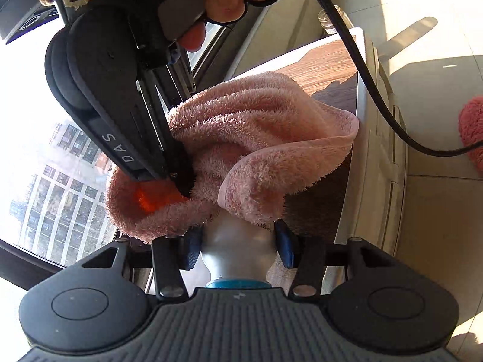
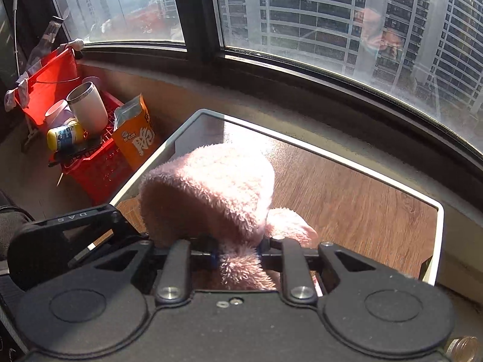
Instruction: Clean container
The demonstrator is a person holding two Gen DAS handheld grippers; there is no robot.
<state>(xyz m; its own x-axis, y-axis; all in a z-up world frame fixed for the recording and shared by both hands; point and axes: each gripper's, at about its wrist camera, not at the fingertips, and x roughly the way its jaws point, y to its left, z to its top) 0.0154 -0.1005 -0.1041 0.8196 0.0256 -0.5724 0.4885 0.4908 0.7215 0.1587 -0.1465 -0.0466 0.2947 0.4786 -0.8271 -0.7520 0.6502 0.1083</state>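
Observation:
My left gripper (image 1: 238,252) is shut on a pale translucent container (image 1: 241,235) with a blue cap, blue pads pressing its neck from both sides. A fluffy pink towel (image 1: 256,138) is draped over the container's far end and hides it. From the upper left my right gripper (image 1: 184,187) reaches in, shut on a fold of the towel. In the right wrist view my right gripper (image 2: 237,252) pinches the pink towel (image 2: 211,190), which bulges over the hidden container. The left gripper's body (image 2: 69,226) shows at the left.
Below lies a wood-grain table (image 2: 362,205) with a white rim, by a large window. A red crate (image 2: 96,163) with cups, a bottle and an orange bag (image 2: 135,138) stands left of it. A small glass jar (image 1: 329,19) sits near the table corner. A black cable (image 1: 377,96) hangs across.

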